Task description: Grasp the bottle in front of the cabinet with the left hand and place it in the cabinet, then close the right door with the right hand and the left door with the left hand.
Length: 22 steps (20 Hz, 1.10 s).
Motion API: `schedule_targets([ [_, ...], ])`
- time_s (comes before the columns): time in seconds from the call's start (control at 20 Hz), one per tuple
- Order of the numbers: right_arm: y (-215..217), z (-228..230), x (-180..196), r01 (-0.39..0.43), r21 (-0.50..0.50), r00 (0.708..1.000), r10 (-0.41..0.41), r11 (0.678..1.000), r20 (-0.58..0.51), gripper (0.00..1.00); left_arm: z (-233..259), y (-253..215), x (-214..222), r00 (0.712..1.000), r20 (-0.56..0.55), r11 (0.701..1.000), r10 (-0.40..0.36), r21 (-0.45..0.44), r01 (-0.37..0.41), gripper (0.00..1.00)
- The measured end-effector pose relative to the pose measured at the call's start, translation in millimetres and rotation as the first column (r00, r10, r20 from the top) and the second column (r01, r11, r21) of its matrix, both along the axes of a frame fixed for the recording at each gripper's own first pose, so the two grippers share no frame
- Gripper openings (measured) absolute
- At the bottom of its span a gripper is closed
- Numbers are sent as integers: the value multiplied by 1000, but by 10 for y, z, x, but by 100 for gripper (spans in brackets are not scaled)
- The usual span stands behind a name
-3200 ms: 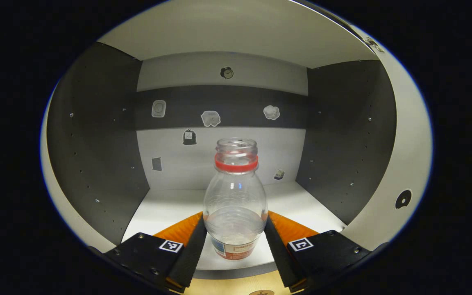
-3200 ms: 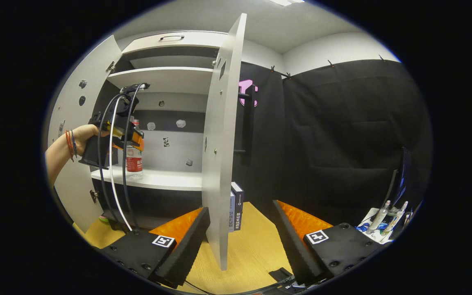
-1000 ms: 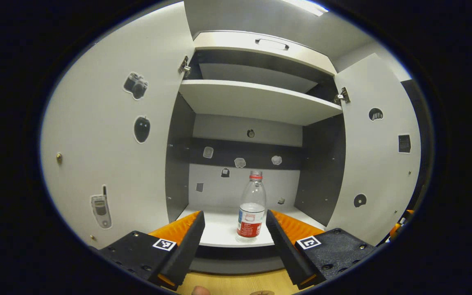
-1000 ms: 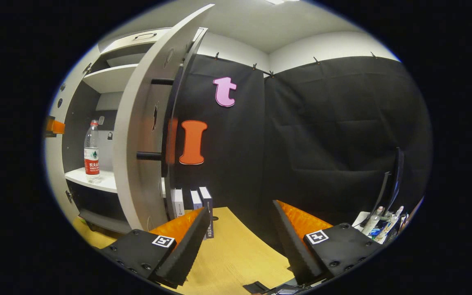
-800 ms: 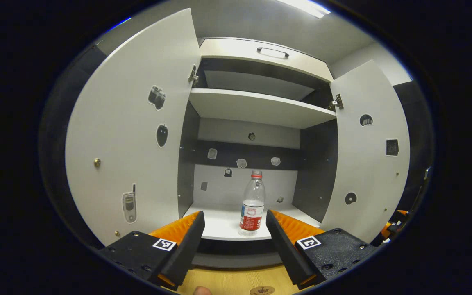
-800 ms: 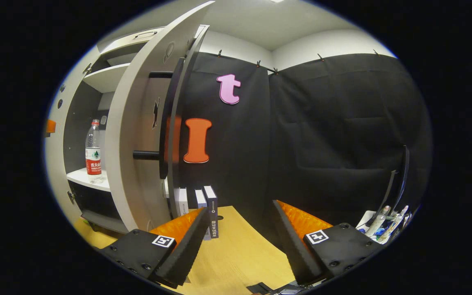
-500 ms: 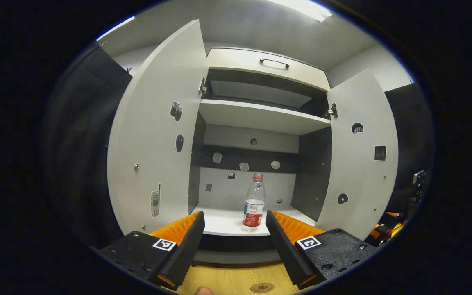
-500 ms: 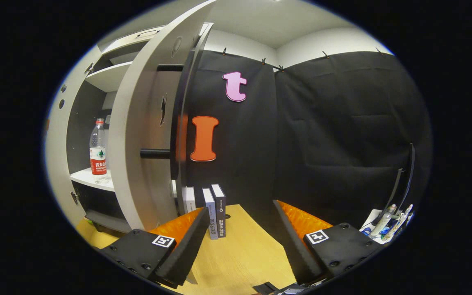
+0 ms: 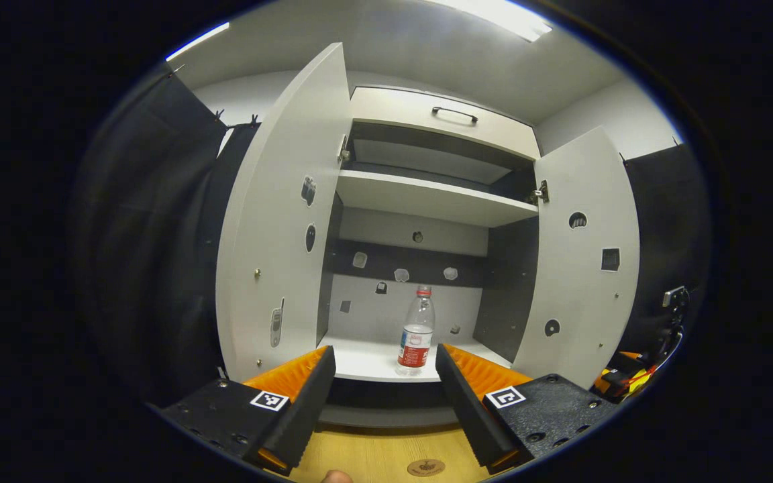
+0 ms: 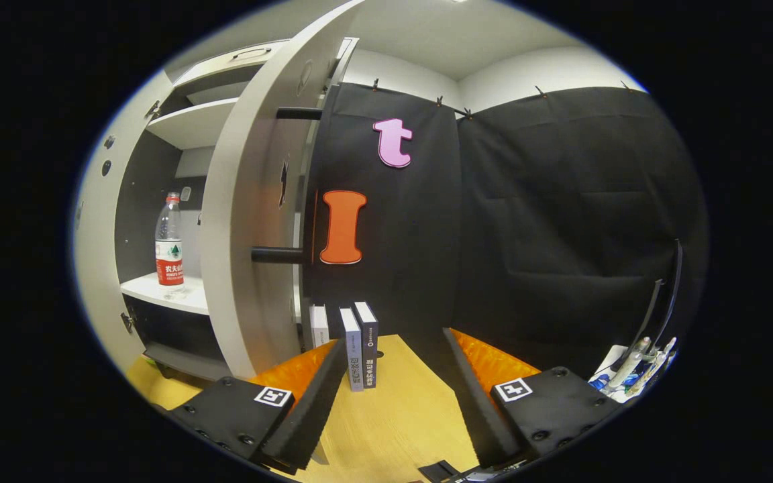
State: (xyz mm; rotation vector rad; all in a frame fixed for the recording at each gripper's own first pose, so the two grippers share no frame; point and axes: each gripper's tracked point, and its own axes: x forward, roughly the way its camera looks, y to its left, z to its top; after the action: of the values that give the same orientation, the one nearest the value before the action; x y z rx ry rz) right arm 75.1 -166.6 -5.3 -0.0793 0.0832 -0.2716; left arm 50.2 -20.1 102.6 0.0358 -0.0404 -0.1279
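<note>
Ahead of the left gripper (image 9: 385,402), between its spread fingers, a white cabinet shelf (image 9: 366,362) carries one upright clear bottle (image 9: 415,332) near its front edge. Beneath the right gripper (image 10: 393,396), a pale wooden tabletop (image 10: 396,416) holds three slim boxes (image 10: 353,345) standing upright just beyond the left finger.

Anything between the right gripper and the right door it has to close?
Nothing visible. The right gripper is open and holds nothing; the right door stands open just ahead to its left, dark handle exposed. The books stand behind the door, against the booth wall.
</note>
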Motion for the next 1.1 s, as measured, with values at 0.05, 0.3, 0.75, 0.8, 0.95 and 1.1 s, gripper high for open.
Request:
schedule_targets([
  [0.05,38,3,7,-3,-8,1000,3,1000,1,93,3,2,-17,1000,-1,1000,-4,-5,4,92],
  [0.3,460,-41,70,-98,58,995,98,994,2,92,37,91,-74,1000,0,1000,4,-17,-4,92],
  [0.75,1261,-52,301,-262,38,965,262,964,-7,91,106,498,-215,996,22,996,84,-16,-84,92],
  [0.8,1332,-56,328,-276,42,961,277,960,-6,91,100,553,-223,995,23,995,98,-10,-98,92],
  [0.95,1507,-61,441,-305,27,952,305,952,-4,91,107,694,-276,991,26,991,132,-7,-132,92],
  [1.1,1655,-70,601,-327,19,945,327,945,-2,84,112,782,-277,988,26,988,152,-18,-151,92],
])
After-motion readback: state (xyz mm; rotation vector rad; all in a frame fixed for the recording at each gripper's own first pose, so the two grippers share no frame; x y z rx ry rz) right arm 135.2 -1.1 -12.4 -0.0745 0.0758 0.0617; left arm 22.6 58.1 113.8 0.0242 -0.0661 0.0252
